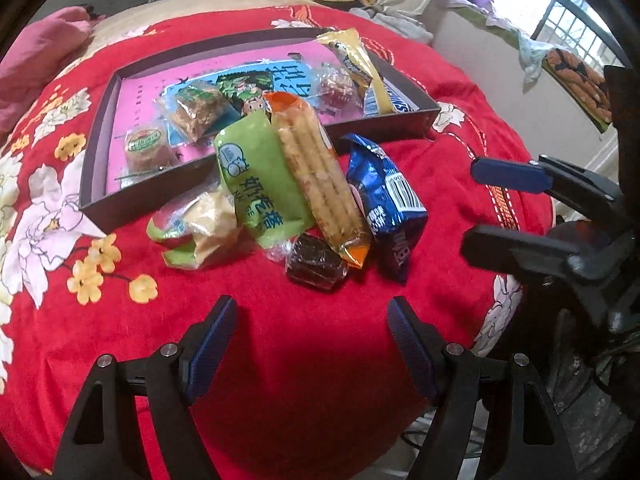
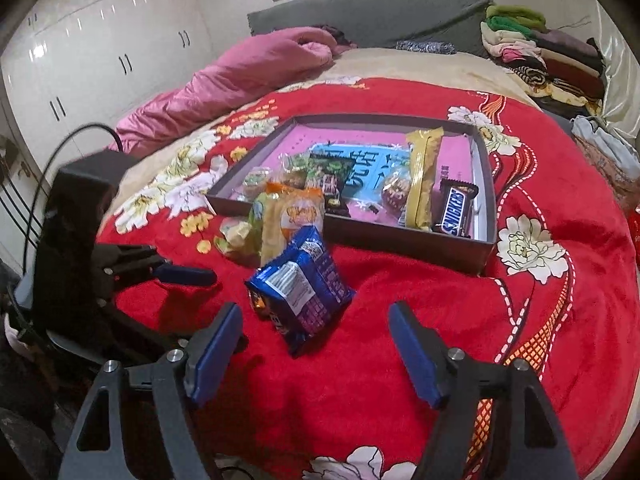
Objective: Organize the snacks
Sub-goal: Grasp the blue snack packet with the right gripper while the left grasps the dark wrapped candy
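On a red floral blanket (image 1: 280,360) lies a shallow dark box (image 1: 256,38) with a pink lining, and a heap of snacks sits just in front of its near wall.

In the left wrist view, going left to right: inside the box at about 10 o'clock rests a small round green-labelled cake (image 1: 145,148), with a clear-wrapped oat bar (image 1: 196,108) beside it. Outside the box, a torn green-edged wrapper with a pale pastry (image 1: 200,230) lies at 9 o'clock of the heap, touching a green packet (image 1: 256,176). An orange-ended pack of biscuit sticks (image 1: 320,172) leans over the box wall, against the green packet. A dark wrapped sweet (image 1: 314,264) sits at 6 o'clock of the heap, and a blue packet (image 1: 384,204) lies at 3 o'clock, touching the biscuit sticks. In the box's far right corner a long yellow packet (image 1: 352,64) rests near a clear-wrapped reddish candy (image 1: 336,84).

The left gripper (image 1: 312,340) hovers near the dark sweet, fingers spread wide, holding nothing.

In the right wrist view, a Snickers bar (image 2: 456,208) lies in the box at 1 o'clock. The right gripper (image 2: 314,344) is spread wide and empty, the blue packet just ahead of its fingers at 12 o'clock.
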`<state>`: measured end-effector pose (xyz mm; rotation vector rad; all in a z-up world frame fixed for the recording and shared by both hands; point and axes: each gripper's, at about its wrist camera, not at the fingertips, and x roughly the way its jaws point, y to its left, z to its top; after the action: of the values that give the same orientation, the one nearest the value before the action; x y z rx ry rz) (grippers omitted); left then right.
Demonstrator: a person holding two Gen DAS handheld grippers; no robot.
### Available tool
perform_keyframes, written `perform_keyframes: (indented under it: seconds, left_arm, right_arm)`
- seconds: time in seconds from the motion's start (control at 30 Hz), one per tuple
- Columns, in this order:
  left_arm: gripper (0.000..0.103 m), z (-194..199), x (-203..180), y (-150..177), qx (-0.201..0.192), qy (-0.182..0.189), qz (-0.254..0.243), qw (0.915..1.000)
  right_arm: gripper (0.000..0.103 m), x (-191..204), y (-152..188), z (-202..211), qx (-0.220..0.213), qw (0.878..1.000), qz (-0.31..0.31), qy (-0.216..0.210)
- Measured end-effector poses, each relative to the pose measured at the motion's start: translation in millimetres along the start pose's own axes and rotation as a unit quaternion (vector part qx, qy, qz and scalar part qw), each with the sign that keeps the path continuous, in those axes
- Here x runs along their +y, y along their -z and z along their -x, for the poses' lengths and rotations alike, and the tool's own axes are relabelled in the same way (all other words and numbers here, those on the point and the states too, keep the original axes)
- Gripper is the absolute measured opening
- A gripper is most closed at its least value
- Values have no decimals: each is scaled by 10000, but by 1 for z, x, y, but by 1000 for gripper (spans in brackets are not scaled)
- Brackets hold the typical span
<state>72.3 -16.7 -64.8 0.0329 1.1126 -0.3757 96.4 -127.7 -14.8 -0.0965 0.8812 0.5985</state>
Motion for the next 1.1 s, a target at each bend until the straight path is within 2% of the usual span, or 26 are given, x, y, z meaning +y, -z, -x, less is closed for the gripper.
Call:
perform_keyframes:
  seconds: [0.2,0.53,0.73,0.93,1.1]
  left_arm:
    - [76,-6,4,-3,-2,29,-53,10000]
    - [57,-12,5,-14,-118,221,-107,9996]
    - [54,-17,7,-18,-119,247,-79,9996]
    - [49,-25,10,-23,-101,279,33,9996]
    - [48,-28,14,-26,-103,307,90,9994]
  right_arm:
    - [75,-4,-3,-21,252,9996,88,107]
    - [75,3,-9,-37,310,9982,484,145]
    - [75,-1,-13,-47,286,9979,572,-70]
    - [75,-10,-19,-58,250,9981,391,-417]
    - [58,-15,-22,-66,251,9955,134,-903]
